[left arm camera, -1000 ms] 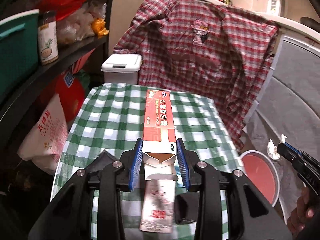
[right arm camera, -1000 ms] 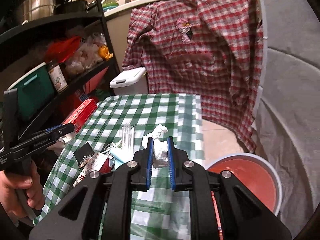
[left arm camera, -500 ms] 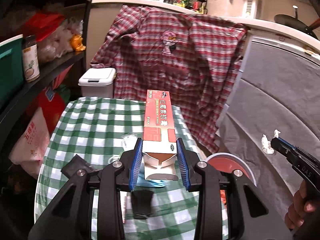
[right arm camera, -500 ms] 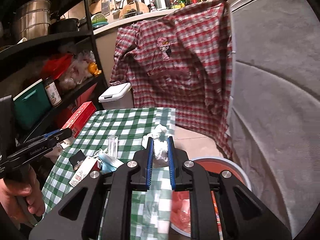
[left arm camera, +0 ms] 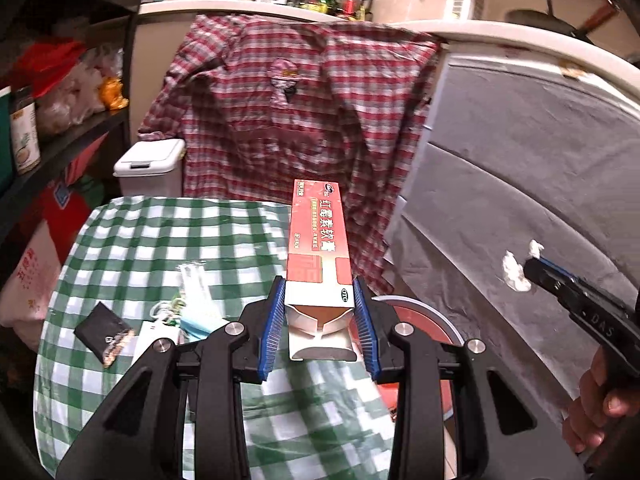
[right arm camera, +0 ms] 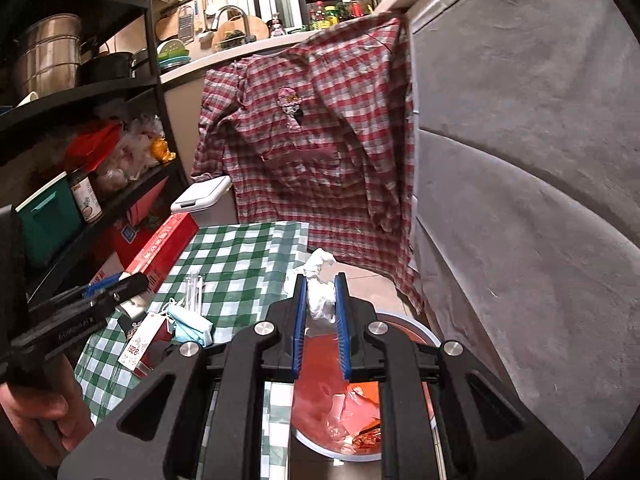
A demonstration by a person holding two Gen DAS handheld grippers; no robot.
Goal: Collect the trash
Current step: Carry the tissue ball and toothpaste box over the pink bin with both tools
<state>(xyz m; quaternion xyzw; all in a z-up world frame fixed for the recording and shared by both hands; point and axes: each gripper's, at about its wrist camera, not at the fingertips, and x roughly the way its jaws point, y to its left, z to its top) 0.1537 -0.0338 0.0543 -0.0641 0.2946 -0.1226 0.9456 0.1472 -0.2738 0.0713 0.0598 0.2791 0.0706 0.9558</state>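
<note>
The left gripper [left arm camera: 319,322] is closed on the open, flapped end of a long red-and-white cardboard medicine box [left arm camera: 319,256], which juts forward over the right edge of the green-and-white checked tablecloth [left arm camera: 160,240]; the right gripper [right arm camera: 321,322] pinches a crumpled white tissue wad [right arm camera: 318,292] between narrow blue fingers [right arm camera: 299,320], held above the round bin lined with a red plastic bag [right arm camera: 332,396] that stands on the floor just beside the table's right edge. The likeliest slip, in my judgement, lies with the box: it is gripped only at its hollow end, so the cardboard could crush or pivot in the jaws, and its long free end could catch the bin's rim or swing toward the red plaid shirt [left arm camera: 296,112] hanging behind the table. The tissue is light and ragged, and may cling to a ribbed pad on release or drift outside the rim if let go off-centre. With both tools closing on the same small bin, they could also knock each other. The right wrist view looks straight down into the bin and shows scraps already lying in the bag, plus a light blue face mask [right arm camera: 190,326] and a white printed tag [right arm camera: 140,340] near the table's near edge; the left wrist view shows only a sliver of the bin behind its own fingers, yet it alone shows a flat black sachet [left arm camera: 102,330] near the table's left edge and the box's open flap.
</note>
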